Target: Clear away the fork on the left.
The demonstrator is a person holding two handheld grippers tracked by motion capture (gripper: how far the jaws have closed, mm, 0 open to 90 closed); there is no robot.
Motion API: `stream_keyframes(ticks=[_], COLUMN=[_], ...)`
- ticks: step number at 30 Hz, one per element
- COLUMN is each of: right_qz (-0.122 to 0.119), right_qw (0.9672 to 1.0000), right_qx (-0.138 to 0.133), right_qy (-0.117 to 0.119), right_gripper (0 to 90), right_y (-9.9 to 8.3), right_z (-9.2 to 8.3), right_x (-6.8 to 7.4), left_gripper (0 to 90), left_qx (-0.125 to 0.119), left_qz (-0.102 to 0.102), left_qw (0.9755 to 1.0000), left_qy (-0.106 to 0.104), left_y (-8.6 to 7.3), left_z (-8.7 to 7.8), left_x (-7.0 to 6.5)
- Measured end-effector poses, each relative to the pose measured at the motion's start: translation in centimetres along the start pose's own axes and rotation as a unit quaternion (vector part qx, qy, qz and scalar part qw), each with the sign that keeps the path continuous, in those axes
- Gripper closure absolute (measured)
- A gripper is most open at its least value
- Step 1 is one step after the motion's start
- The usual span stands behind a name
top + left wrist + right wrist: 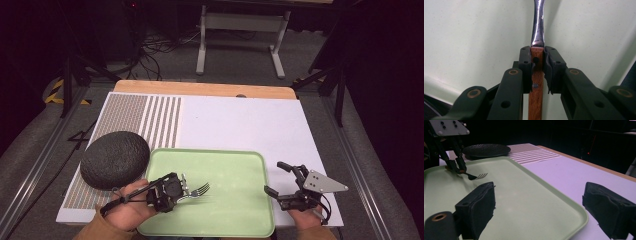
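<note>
Far left on the bench (235, 120), a dark round plate (115, 159) is sitting on the patterned mat, just beside the tray's left edge, w/ nothing on it. Moving right, the left tongs (184, 189) are clamped on the fork (198, 190) by its wooden handle; the left gripper view is showing the brown handle (535, 82) pinched tight btwn both pads, w/ the metal neck running on ahead over pale green. The fork is hovering low over the near-left part of the green tray (250, 159), tines pointing right; from the right gripper view its tines (481, 175) are looking close to the tray surface, but can't tell whether they're touching. Further right, the right tongs (281, 181) are hanging just off the tray's right edge, over the white bench top, jaws wide apart and holding nothing; in their own view the two black pads are standing well apart w/ the tray rim (564, 202) btwn them. Judging by this, the step in hand is carrying or setting down the fork, prob. either onto the tray or off toward the plate. Next move is calling for a level wrist and a steady hold until the fork is resting flat, then easing the pads apart w/o flicking the handle.
</note>
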State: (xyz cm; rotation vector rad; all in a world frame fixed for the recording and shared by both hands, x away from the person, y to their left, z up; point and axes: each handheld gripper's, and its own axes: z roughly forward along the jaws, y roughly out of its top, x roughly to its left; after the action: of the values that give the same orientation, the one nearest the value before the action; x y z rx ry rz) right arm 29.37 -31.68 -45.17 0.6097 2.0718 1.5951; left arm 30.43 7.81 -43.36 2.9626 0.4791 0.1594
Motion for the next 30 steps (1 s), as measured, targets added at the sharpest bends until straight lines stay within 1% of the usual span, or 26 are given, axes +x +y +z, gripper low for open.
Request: stream_keyframes(ticks=[3, 4, 5, 6, 7, 11, 14, 15, 16, 20, 21, 23, 27, 28, 29, 30], right_qz=[0.0, 0.0, 0.0, 0.0, 0.0, 0.0, 0.0, 0.0, 0.0, 0.001, 0.001, 0.001, 0.002, 0.003, 0.003, 0.003], right_qw=[1.0, 1.0, 1.0, 1.0, 1.0, 1.0, 1.0, 1.0, 1.0, 1.0, 1.0, 1.0, 1.0, 1.0, 1.0, 1.0], right_qx=[0.0, 0.0, -0.001, -0.001, -0.001, 0.0, 0.0, 0.0, 0.0, 0.0, -0.001, -0.001, -0.002, -0.002, -0.002, -0.002], right_qy=[0.0, 0.001, 0.001, 0.001, 0.001, 0.001, 0.001, 0.001, 0.001, 0.001, 0.001, 0.001, 0.001, 0.0, 0.0, 0.0], right_gripper=[11.6, 11.6, 11.6, 11.6, 11.6, 11.6, 11.6, 11.6, 11.5, 11.5, 11.6, 11.5, 11.5, 11.5, 11.5, 11.5], right_y=[0.0, 0.01, 0.01, 0.02, 0.02, 0.03, 0.02, 0.03, 0.03, 0.02, 0.02, 0.03, 0.01, 0.01, 0.01, 0.01], right_z=[-0.01, -0.01, -0.01, -0.01, 0.0, 0.02, 0.02, 0.02, 0.02, 0.0, -0.01, -0.01, -0.03, -0.05, -0.05, -0.05], right_x=[0.0, 0.01, 0.02, 0.03, 0.03, 0.04, 0.04, 0.04, 0.04, 0.01, 0.01, 0.01, -0.02, -0.03, -0.04, -0.03], left_gripper=[77.4, 77.3, 77.4, 77.3, 77.3, 77.3, 77.2, 77.2, 77.1, 77.0, 76.9, 76.8, 75.6, 71.1, 68.2, 66.2], left_qx=[0.001, 0.006, 0.001, 0.002, 0.007, 0.007, 0.009, 0.014, 0.013, 0.013, 0.008, 0.007, 0.004, 0.004, 0.002, -0.003], left_qz=[0.0, -0.002, -0.002, -0.005, -0.002, 0.0, -0.003, -0.003, -0.001, -0.003, -0.006, -0.007, -0.002, -0.006, -0.007, -0.004], left_qw=[1.0, 1.0, 1.0, 1.0, 0.9999, 0.9999, 0.9999, 0.9998, 0.9998, 0.9998, 0.9998, 0.9998, 0.9997, 0.9996, 0.9997, 0.9997], left_qy=[-0.002, -0.004, -0.005, -0.007, -0.008, -0.008, -0.01, -0.01, -0.012, -0.012, -0.014, -0.017, -0.023, -0.026, -0.024, -0.023], left_y=[0.01, 0.04, 0.01, 0.02, 0.07, 0.08, 0.1, 0.14, 0.15, 0.16, 0.14, 0.14, 0.1, 0.11, 0.1, 0.07], left_z=[0.14, 0.15, 0.31, 0.36, 0.37, 0.43, 0.49, 0.49, 0.58, 0.66, 0.67, 0.65, 0.61, 0.51, 0.42, 0.32], left_x=[-0.01, -0.02, -0.06, -0.11, -0.08, -0.01, 0.0, 0.02, 0.05, 0.04, 0.1, 0.12, 0.14, 0.14, 0.12, 0.15])
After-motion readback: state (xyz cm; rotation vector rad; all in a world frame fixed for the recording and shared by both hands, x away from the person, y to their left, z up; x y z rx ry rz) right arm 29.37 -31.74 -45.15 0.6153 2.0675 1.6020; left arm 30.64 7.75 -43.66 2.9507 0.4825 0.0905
